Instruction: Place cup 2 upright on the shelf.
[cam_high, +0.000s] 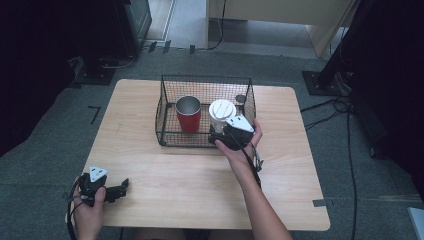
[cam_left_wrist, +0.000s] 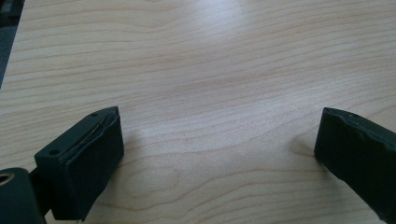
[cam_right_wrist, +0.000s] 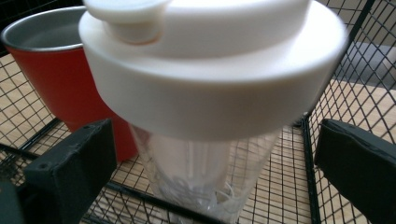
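Note:
A black wire basket (cam_high: 165, 100) stands at the middle back of the wooden table (cam_high: 200, 185). In it are a red cup (cam_high: 188, 114) with a metal inside and, to its right, a clear bottle with a white lid (cam_high: 221, 110). My right gripper (cam_high: 219, 136) reaches over the basket's front wall. In the right gripper view its jaws stand wide on both sides of the bottle (cam_right_wrist: 205, 172) without touching it, and the red cup (cam_right_wrist: 70, 93) is behind on the left. My left gripper (cam_high: 122, 187) rests open near the table's front left corner, over bare wood (cam_left_wrist: 219, 70).
A small dark round thing (cam_high: 240, 98) lies in the basket's back right corner. Grey carpet with cables (cam_high: 330, 107) surrounds the table. Dark stands are at the back left and right, and a pale cabinet (cam_high: 280, 15) is behind.

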